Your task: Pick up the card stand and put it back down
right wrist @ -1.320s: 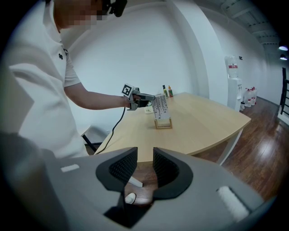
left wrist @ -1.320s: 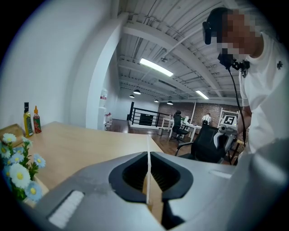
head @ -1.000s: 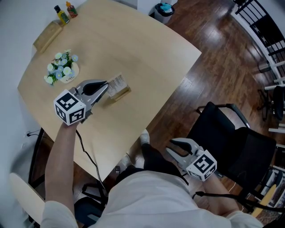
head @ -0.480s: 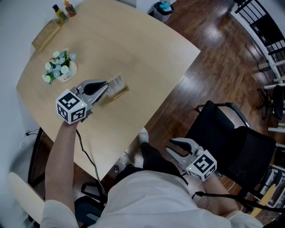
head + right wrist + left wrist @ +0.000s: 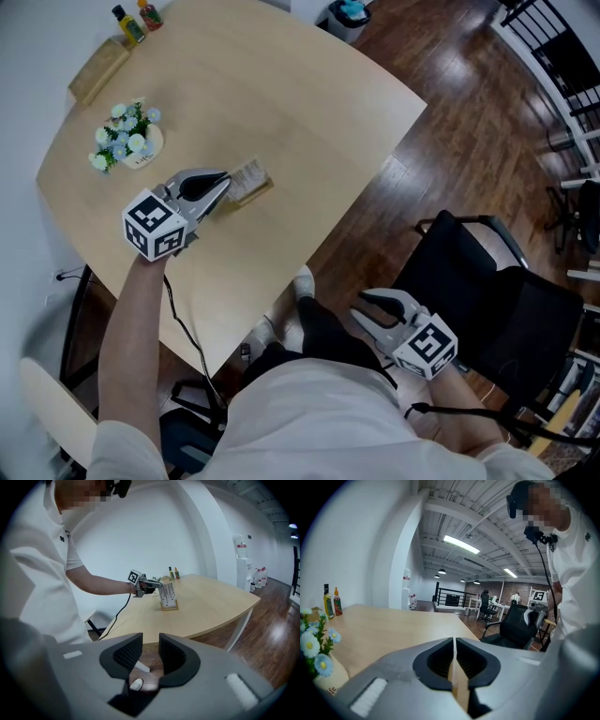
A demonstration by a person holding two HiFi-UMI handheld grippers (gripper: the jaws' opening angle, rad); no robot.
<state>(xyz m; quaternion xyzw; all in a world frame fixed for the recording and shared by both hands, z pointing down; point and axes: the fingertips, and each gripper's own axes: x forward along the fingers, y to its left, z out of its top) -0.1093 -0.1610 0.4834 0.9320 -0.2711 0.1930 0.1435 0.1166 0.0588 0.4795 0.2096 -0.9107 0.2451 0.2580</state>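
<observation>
The card stand (image 5: 249, 179), a clear upright card holder on a small wooden base, is on the pale wooden table (image 5: 281, 84) near its middle. My left gripper (image 5: 225, 182) reaches it from the left and is shut on the thin upright card, whose edge shows between the pads in the left gripper view (image 5: 458, 691). From the right gripper view the card stand (image 5: 168, 597) stands upright with its base level with the tabletop, the left gripper (image 5: 152, 586) beside it. My right gripper (image 5: 359, 309) hangs off the table near my lap, open and empty (image 5: 150, 648).
A pot of blue and white flowers (image 5: 129, 141) stands left of the stand. Two bottles (image 5: 136, 17) and a wooden box (image 5: 98, 70) sit at the far corner. A black office chair (image 5: 497, 291) is on my right, a bin (image 5: 349, 14) beyond the table.
</observation>
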